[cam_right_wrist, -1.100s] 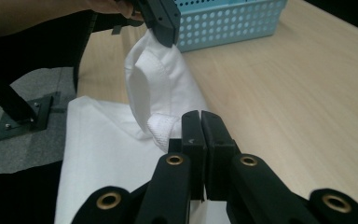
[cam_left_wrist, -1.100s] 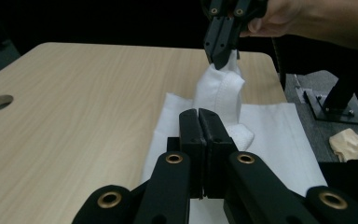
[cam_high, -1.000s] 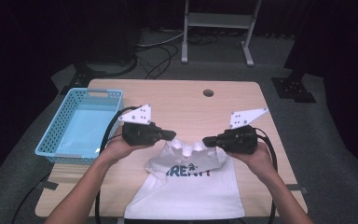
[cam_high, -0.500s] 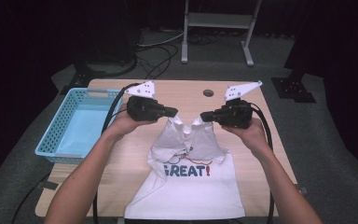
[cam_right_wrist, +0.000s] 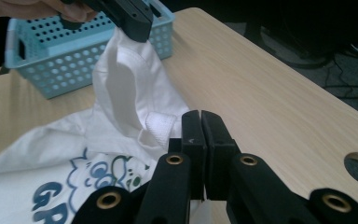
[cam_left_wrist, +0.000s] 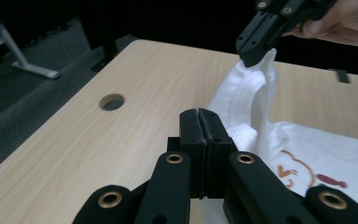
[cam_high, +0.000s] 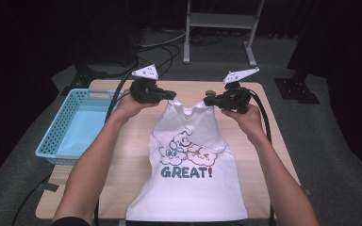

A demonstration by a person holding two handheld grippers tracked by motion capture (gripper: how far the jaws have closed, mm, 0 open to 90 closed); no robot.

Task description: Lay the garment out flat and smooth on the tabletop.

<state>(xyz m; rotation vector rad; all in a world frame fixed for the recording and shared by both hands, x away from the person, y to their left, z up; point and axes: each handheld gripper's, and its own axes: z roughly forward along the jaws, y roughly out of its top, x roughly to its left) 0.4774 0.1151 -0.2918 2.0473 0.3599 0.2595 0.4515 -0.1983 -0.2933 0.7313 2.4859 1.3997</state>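
Note:
A white T-shirt [cam_high: 188, 188] printed with cartoon figures and "GREAT!" lies stretched along the wooden table [cam_high: 122, 179], hem toward the person. My left gripper [cam_high: 170, 95] is shut on its left shoulder and my right gripper [cam_high: 207, 100] on its right shoulder, both lifting the collar end slightly off the table. In the left gripper view my jaws [cam_left_wrist: 199, 116] are pressed together over the T-shirt [cam_left_wrist: 317, 149], and the right gripper [cam_left_wrist: 256, 46] pinches a raised fold. In the right gripper view my jaws [cam_right_wrist: 200, 121] are closed, and the left gripper [cam_right_wrist: 135, 23] pinches the T-shirt [cam_right_wrist: 121, 93].
A light blue perforated basket [cam_high: 75, 127] stands at the table's left edge, its wall close behind the left gripper as basket [cam_right_wrist: 51, 42]. A round cable hole [cam_high: 210, 93] sits near the far edge. Black cables trail from both grippers. A metal stand [cam_high: 219, 28] is on the floor beyond.
Both grippers have moved away from the person toward the far edge and apart, pulling the bunched shirt out flat. The whole print now shows.

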